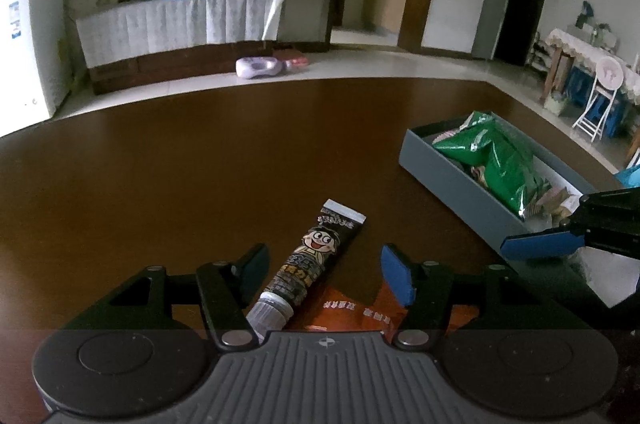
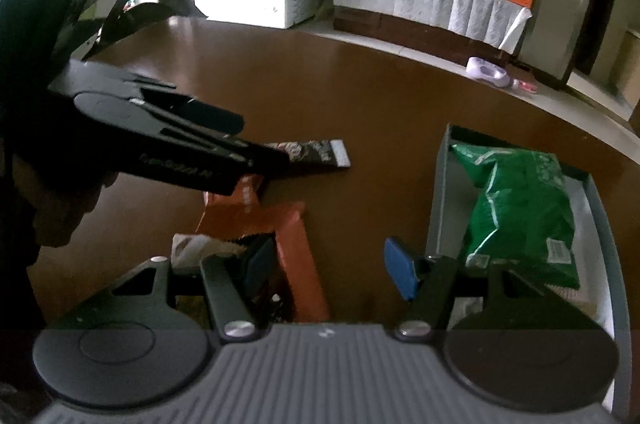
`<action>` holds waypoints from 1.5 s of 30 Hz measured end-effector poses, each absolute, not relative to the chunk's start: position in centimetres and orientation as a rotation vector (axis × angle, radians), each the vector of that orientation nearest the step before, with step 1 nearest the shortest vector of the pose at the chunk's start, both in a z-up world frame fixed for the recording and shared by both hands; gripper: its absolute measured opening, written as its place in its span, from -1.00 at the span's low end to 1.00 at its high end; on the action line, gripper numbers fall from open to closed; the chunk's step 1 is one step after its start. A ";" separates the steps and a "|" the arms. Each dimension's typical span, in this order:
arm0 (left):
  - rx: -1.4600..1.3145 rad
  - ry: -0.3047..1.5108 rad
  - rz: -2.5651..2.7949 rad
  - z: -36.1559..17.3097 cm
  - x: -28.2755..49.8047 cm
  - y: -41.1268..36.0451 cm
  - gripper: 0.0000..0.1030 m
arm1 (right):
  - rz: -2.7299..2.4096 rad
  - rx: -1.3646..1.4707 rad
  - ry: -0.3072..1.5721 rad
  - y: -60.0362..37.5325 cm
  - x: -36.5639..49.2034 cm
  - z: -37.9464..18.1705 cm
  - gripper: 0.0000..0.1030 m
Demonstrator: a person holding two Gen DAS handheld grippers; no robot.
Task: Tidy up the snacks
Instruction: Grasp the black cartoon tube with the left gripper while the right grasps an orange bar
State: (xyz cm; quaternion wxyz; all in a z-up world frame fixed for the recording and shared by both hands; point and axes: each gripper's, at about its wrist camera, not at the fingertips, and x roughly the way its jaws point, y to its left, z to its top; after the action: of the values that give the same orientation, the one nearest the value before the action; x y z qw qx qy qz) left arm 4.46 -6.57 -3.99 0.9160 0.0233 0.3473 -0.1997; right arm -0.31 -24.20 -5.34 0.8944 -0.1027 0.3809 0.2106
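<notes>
We work over a broad dark brown surface (image 1: 200,163), bare enough that the loose snacks lie apart from their container. The grey box (image 1: 448,171) sits open to the right, within easy reach of both hands, and we judge it the collecting place, since a green snack bag (image 1: 496,159) already lies lengthwise in it, filling much of the space, with smaller packets tucked under it.

Still outside the box, an orange packet (image 2: 292,240) lies flat on the surface, near the box's left wall. Our right tongs (image 2: 332,264) hang over it with jaws wide and nothing between the pads, probably lined up for that packet or the dark wrapper beside it.

The smallest item, a dark tube with a cartoon face (image 1: 316,256), lies with its white cap toward us and partly on an orange wrapper. Our left tongs (image 1: 324,276) straddle its capped end, jaws wide, pads clear of both sides, so it is framed but not gripped. Closing there would pinch near the stiff cap rather than the soft crimped tail.
</notes>
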 end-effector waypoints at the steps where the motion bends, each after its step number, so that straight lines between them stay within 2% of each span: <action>1: 0.048 0.718 -0.411 -4.1 4.5 -6.6 0.22 | 0.442 -0.219 0.794 -24.1 -0.3 -5.5 0.22; 29: 0.145 0.758 -0.392 -5.8 5.4 -7.8 0.20 | 0.446 -0.221 0.819 -23.8 0.1 -6.9 0.22; 34: 0.153 0.750 -0.397 -5.7 5.4 -8.0 -0.21 | 0.446 -0.216 0.816 -23.6 0.2 -7.1 0.22; 40: 0.171 0.744 -0.414 -5.6 5.2 -8.4 -0.39 | 0.448 -0.214 0.808 -23.7 0.1 -7.3 0.21; 45: 0.169 0.748 -0.398 -5.6 5.3 -8.3 -0.46 | 0.414 -0.220 0.800 -23.9 0.1 -7.5 0.06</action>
State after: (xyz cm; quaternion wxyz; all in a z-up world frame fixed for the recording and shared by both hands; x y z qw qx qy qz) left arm 5.27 -8.25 -5.58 0.9081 0.0820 0.3624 -0.1928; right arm 0.09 -23.94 -7.49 0.8945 -0.1062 0.3858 0.1995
